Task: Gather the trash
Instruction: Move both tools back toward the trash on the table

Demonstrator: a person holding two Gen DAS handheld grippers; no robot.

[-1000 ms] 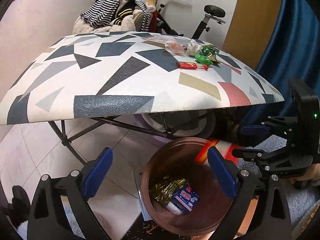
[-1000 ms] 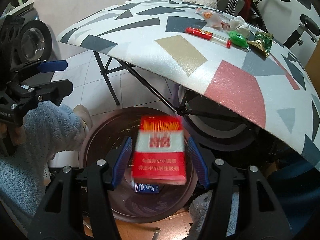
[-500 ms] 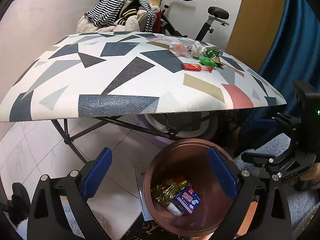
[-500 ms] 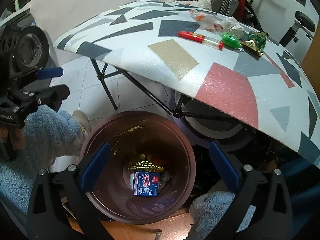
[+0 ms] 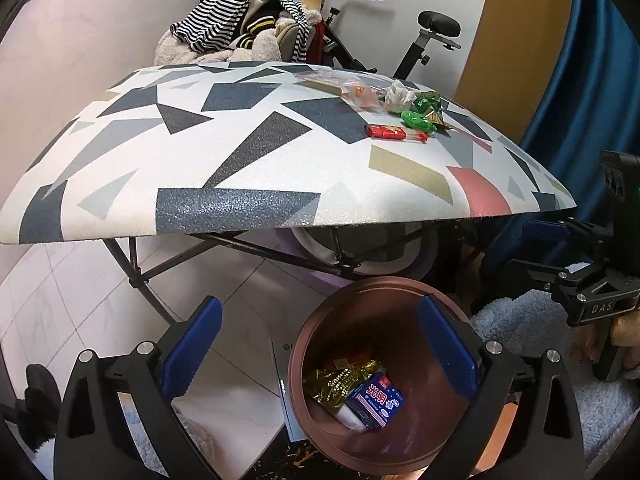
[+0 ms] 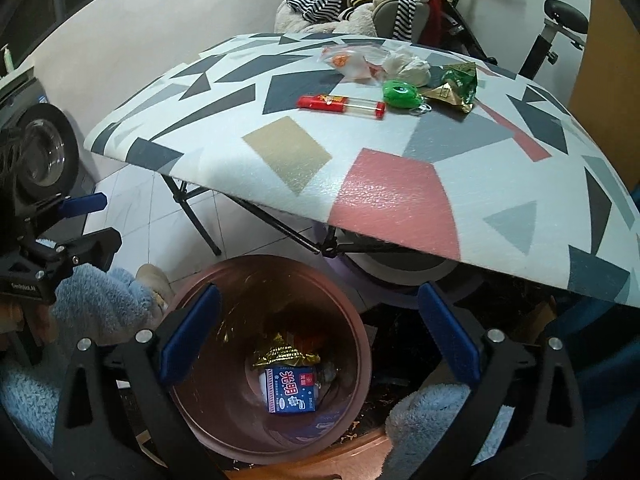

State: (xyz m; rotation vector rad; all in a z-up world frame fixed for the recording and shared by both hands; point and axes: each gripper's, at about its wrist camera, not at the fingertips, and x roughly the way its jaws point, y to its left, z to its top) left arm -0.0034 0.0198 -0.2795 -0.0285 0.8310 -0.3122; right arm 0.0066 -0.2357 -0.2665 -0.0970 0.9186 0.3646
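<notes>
I cannot see the whole bin (image 6: 360, 344); my own gripper arms cover its near rim in both views, and its bottom is dark. Inside it I can make out a blue carton (image 6: 291, 394) and a crinkly gold wrapper (image 6: 286, 354). Something red sits behind the wrapper, but I cannot tell what it is.

My right gripper (image 6: 316, 332) hangs over the bin at the bottom of its frame, tipped downward. Its jaws have just been opening and now stand wide apart with nothing between them. My left gripper (image 5: 320, 344) also points down, at the bottom of its frame, jaws apart and empty, with one blue pad over the bin's rim.

More trash lies on the table (image 6: 288, 160) in the upper middle of the right view: a red tube (image 6: 342, 105), a green round thing (image 6: 401, 94), a green and gold wrapper (image 6: 458, 82), a white crumpled tissue (image 6: 406, 65) and a clear bag (image 6: 348, 60). Fuzzy blue sleeves (image 6: 96, 304) show at the sides.
</notes>
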